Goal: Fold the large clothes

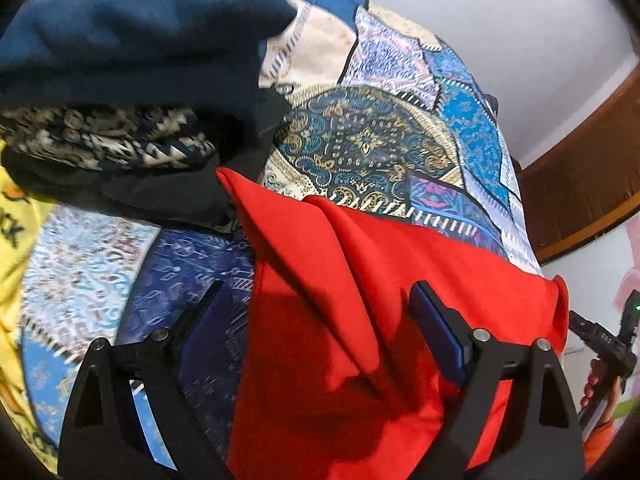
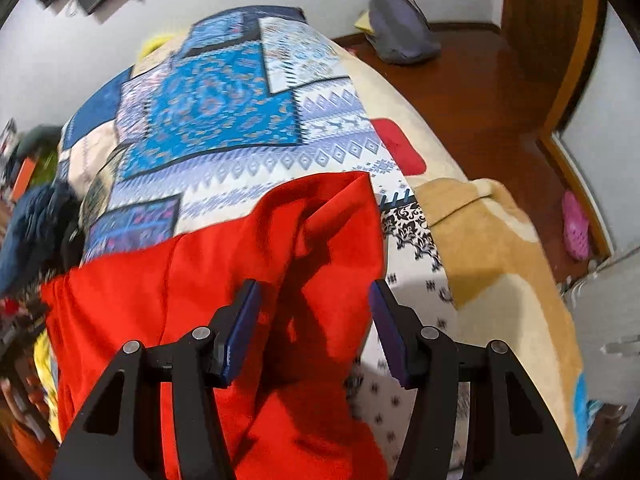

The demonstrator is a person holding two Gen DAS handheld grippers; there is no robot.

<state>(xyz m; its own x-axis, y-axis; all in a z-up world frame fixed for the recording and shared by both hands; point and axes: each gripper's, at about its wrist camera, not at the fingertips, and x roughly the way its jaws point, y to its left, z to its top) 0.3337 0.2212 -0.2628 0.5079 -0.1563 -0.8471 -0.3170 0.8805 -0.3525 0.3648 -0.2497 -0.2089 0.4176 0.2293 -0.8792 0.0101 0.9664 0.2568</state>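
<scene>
Looking down along my left gripper, I see its jaws standing wide apart, released, with nothing pinched between the blue pads. Beneath and beyond them lies the red garment, spread over the patchwork bedspread; two soft ridges run through the cloth toward its far edge. One finger hangs over the bedspread just beside the garment's edge, the other over the red cloth itself. To the upper left sits a heap of dark clothes, with a patterned piece tucked under it and a yellow garment at the frame's edge. At the far right a hand grips the other tool.

From my right gripper, the jaws are likewise parted and hold nothing; the red garment lies below them, its corner folded over near the bedspread edge. A tan blanket hangs at the right, above a wooden floor bearing a grey bag and a pink slipper.
</scene>
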